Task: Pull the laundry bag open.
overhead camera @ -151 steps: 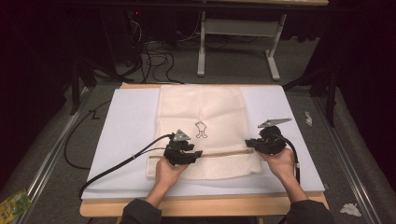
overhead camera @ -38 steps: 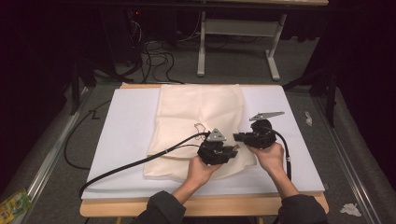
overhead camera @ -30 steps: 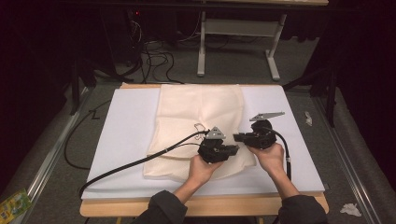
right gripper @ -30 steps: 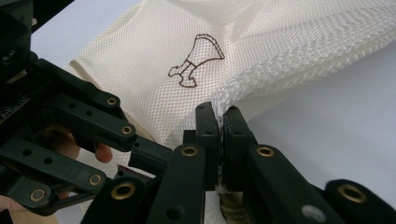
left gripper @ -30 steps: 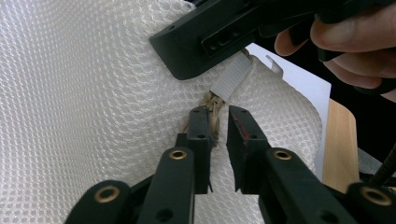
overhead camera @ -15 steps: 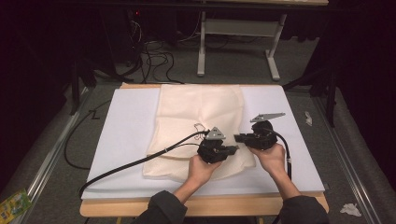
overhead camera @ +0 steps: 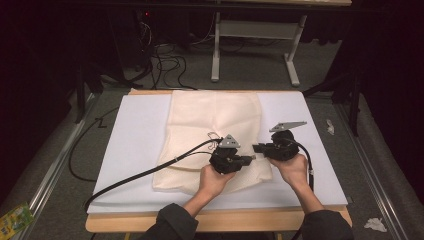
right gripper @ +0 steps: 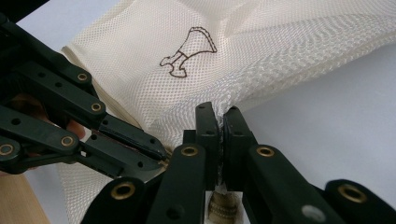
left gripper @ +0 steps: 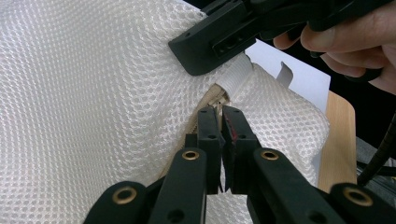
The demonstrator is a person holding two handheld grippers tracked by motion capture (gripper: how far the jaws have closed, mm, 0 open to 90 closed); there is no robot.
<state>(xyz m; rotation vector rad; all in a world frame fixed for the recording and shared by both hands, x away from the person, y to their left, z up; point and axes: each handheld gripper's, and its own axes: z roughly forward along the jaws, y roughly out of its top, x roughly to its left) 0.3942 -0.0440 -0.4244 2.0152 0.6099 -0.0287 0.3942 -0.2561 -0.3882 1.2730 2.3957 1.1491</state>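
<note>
High view | left claw (overhead camera: 246, 161) clamped on mesh bag (overhead camera: 215, 120) zipper | right claw (overhead camera: 257, 148) clamped on bag's edge | white bench (overhead camera: 135, 135)

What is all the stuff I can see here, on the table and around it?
Mesh bag: one, cream, lying on the white sheet, a small dark printed figure on it.
Zipper: one, cream, at the bag's near edge.
White sheet: one, covering the table top.
Table: one, light wood.
Desk frame: one, white, on the floor behind.
Cables: several, black, on the floor behind.
Left gripper: one, black, shut at the zipper.
Right gripper: one, black, shut on the bag's corner.
</note>
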